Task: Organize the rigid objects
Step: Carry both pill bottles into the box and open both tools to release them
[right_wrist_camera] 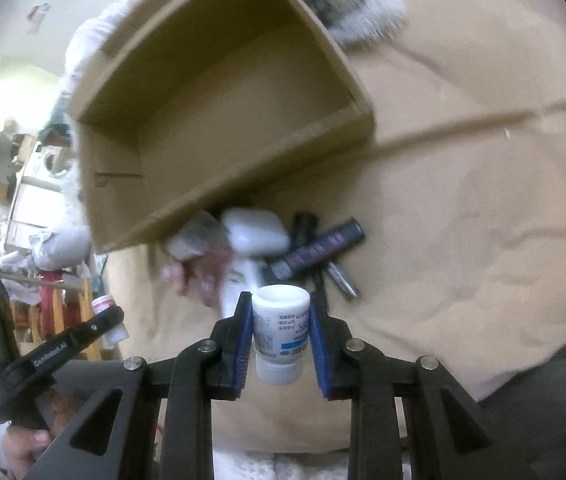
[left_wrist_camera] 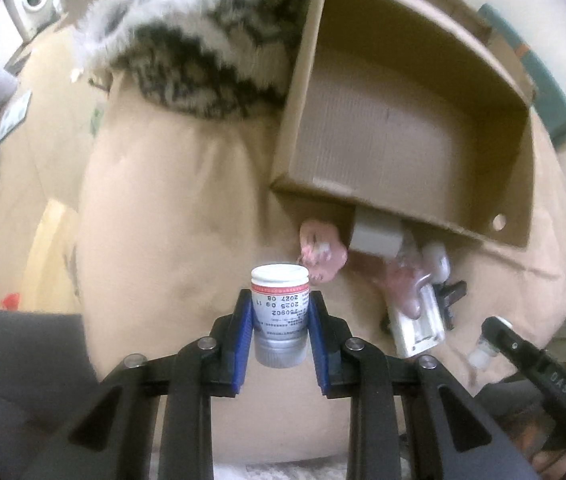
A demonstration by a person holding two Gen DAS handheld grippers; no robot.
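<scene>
The left claw (left_wrist_camera: 281,312) is clamped on a little white bottle with a red band (left_wrist_camera: 280,304), its blue pads (left_wrist_camera: 245,320) pressing both sides, and the bottle sits up off the tan blanket (left_wrist_camera: 171,208). A fuzzy striped blanket (left_wrist_camera: 187,40) lies at the far left of the box. The cardboard box (left_wrist_camera: 519,184) sits ahead and to the right of this claw, and it looks empty inside. In front of the box lies a small pile that is not put away: something pink (left_wrist_camera: 321,254), a grey block (left_wrist_camera: 377,236) and a white gadget (left_wrist_camera: 419,332). The right claw (right_wrist_camera: 281,312) is clamped on another white bottle with a blue label (right_wrist_camera: 281,328), and this bottle is lifted too. From this side the box (right_wrist_camera: 115,216) is ahead and a bit to the left, and the pile near its front wall shows a white case (right_wrist_camera: 255,232), a dark tube with red writing (right_wrist_camera: 319,252) and a pen (right_wrist_camera: 343,280). So the picking-up step looks done for both bottles, and the carrying step is in hand. I think the next move calls for bringing each bottle over the open top of the box, clear of the front wall, lowering it inside, and then letting the pads come apart. The two claws are close, so going one at a time may stop them bumping.
</scene>
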